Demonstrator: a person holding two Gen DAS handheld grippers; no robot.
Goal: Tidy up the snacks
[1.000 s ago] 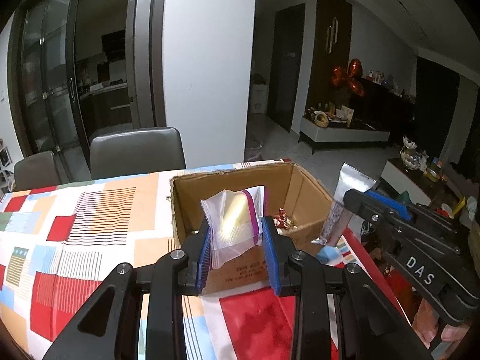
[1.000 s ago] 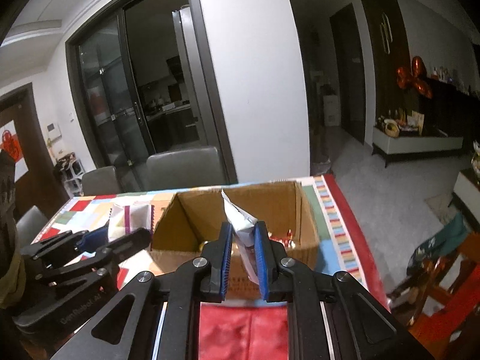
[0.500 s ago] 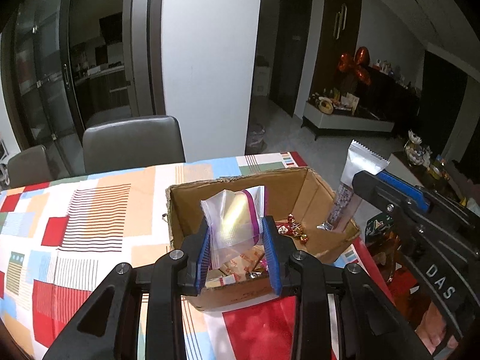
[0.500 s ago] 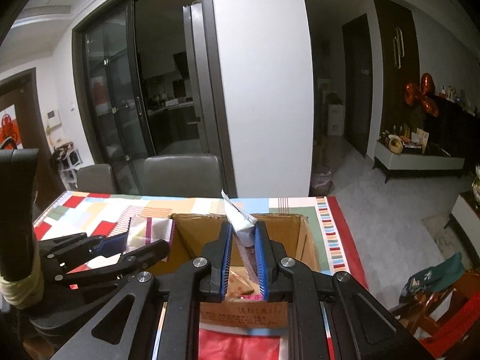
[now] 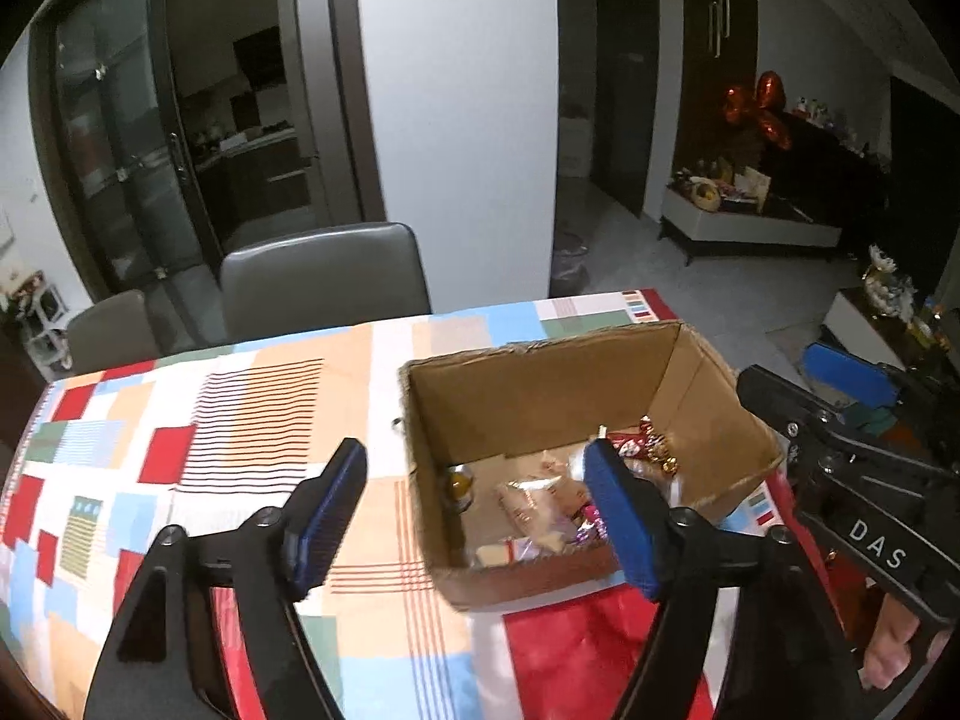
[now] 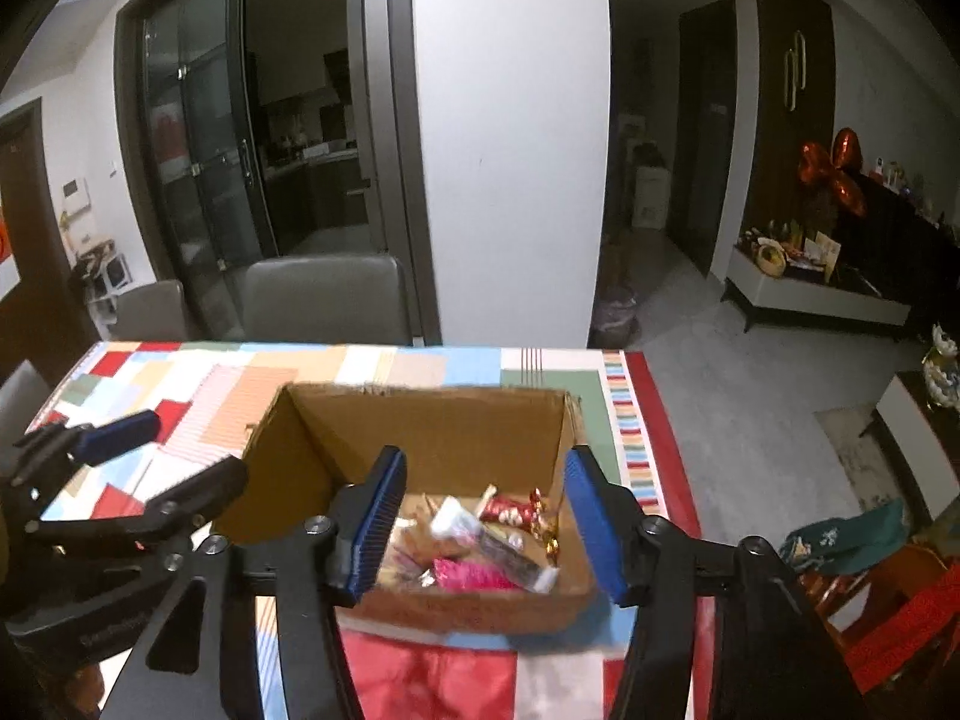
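This is a home's dining and living area: padded grey dining chairs (image 5: 324,276) stand at a surface under a colourful patchwork tablecloth (image 5: 180,420), glass sliding doors (image 6: 198,168) open onto a kitchen, and foil balloons (image 6: 834,174) hang above a low cabinet (image 6: 816,294).

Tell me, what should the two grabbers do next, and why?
Probably pull both back from the cardboard box. The left gripper and right gripper are opening with nothing between their jaws, and the snacks already lie inside the box.
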